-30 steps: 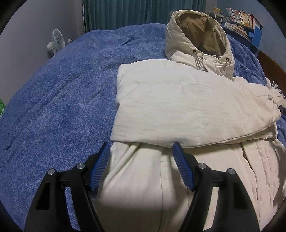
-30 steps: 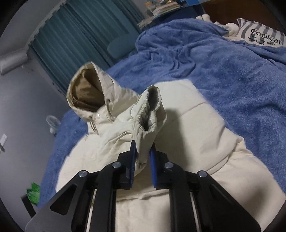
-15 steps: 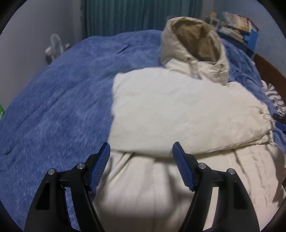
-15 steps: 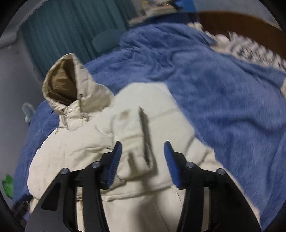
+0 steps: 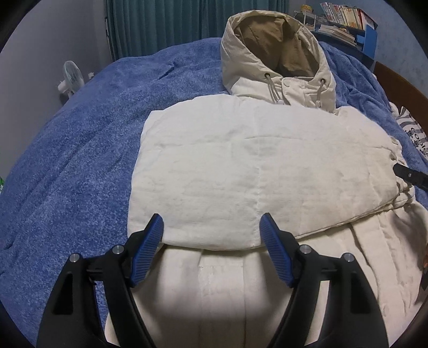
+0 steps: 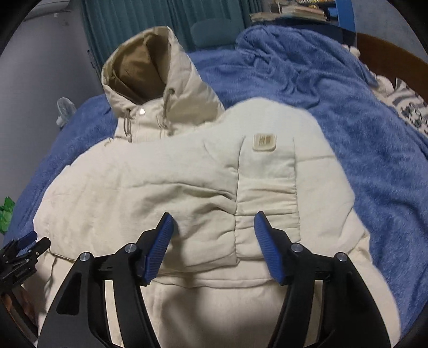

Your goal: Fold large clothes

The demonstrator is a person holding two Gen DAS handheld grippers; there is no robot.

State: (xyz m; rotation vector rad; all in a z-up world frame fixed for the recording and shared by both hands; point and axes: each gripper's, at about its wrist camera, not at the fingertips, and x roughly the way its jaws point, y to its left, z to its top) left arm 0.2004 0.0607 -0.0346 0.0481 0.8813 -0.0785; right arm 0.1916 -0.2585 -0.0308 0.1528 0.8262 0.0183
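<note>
Released, the sleeve [image 6: 267, 174] lies across the jacket [image 5: 240, 166]; both tongs [image 6: 212, 238] [image 5: 211, 238] spread above it.

Both cameras sit low at the near end of the jacket [image 5: 240, 166], close above it, facing far toward the hood [image 5: 275, 53] and curtain [image 5: 187, 21]. The left view looks from the jacket's left, the right view from its right. They share the folded sleeves, hood, blanket [image 6: 347, 112] and fan [image 6: 62, 111].
</note>
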